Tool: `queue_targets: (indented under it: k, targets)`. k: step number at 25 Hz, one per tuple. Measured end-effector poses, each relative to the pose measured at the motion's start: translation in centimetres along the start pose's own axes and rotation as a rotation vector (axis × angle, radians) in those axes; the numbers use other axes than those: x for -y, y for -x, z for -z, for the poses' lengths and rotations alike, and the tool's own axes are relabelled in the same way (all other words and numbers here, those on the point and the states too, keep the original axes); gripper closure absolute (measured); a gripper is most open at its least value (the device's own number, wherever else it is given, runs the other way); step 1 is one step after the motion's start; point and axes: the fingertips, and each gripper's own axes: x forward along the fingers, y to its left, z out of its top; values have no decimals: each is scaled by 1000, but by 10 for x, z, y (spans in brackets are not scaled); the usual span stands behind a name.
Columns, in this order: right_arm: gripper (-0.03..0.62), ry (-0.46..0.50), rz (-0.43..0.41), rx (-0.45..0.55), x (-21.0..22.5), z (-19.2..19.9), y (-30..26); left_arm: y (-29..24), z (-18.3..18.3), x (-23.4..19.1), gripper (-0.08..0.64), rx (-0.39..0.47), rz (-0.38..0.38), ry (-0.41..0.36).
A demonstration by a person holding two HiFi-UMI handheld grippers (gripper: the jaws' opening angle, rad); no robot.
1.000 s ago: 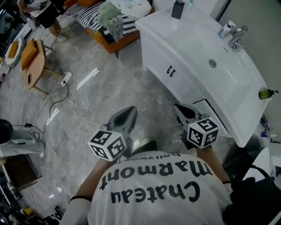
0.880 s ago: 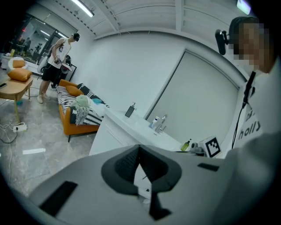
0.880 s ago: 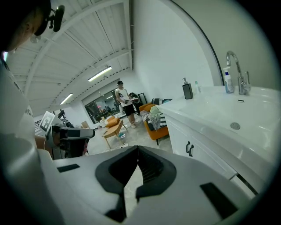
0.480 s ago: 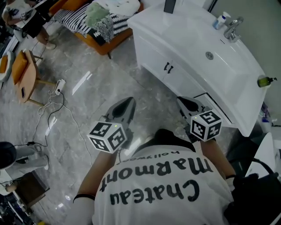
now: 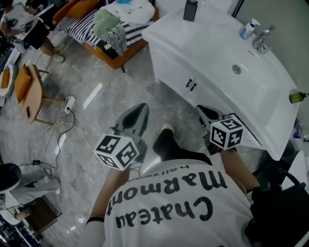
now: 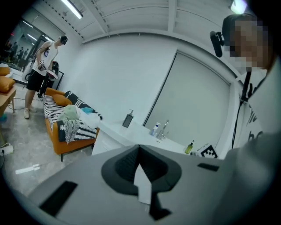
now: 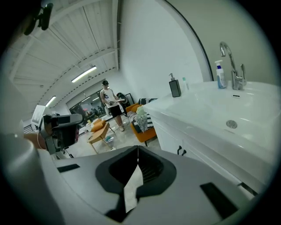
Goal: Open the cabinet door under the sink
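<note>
The white vanity [image 5: 174,62] with its sink basin [image 5: 241,62] fills the upper right of the head view. Two cabinet doors under the basin meet at a pair of small black handles [image 5: 191,85], which also show in the right gripper view as handles [image 7: 180,150]. Both doors look closed. My right gripper [image 5: 200,109] is shut and empty, a short way below and right of the handles, beside the cabinet front. My left gripper [image 5: 143,106] is shut and empty over the floor, left of the cabinet. Each gripper view shows the jaws pressed together: left gripper [image 6: 139,146], right gripper [image 7: 138,147].
A faucet [image 5: 262,41], a black soap dispenser [image 5: 189,9] and a green bottle [image 5: 298,96] stand on the vanity top. An orange sofa [image 5: 113,46] piled with clothes is at upper left, with a wooden chair [image 5: 29,87] and floor cables [image 5: 67,103]. My foot [image 5: 164,140] is between the grippers.
Both grippers have moved toward the vanity, whose handles now sit closer to the right gripper. A foot has stepped into view between the grippers. Both stay shut.
</note>
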Motion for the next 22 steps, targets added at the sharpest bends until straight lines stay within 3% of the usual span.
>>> queue_targets:
  k: [3,8,15,22]
  targets:
    - [580,-10,-7,4,4,-22,-31,-19,-13,-22,552,-35,2,-39]
    - [580,-2,21,32,21,-64,-66,-65,-38,-49,552,-45,46,2]
    - [580,-16,100,76,59,-98,-74,-139,-52,-43,552,-104,182,-51]
    - [580,-61,43,155,65,-110,-65,-192,-34,-16,552,-222,311,-115]
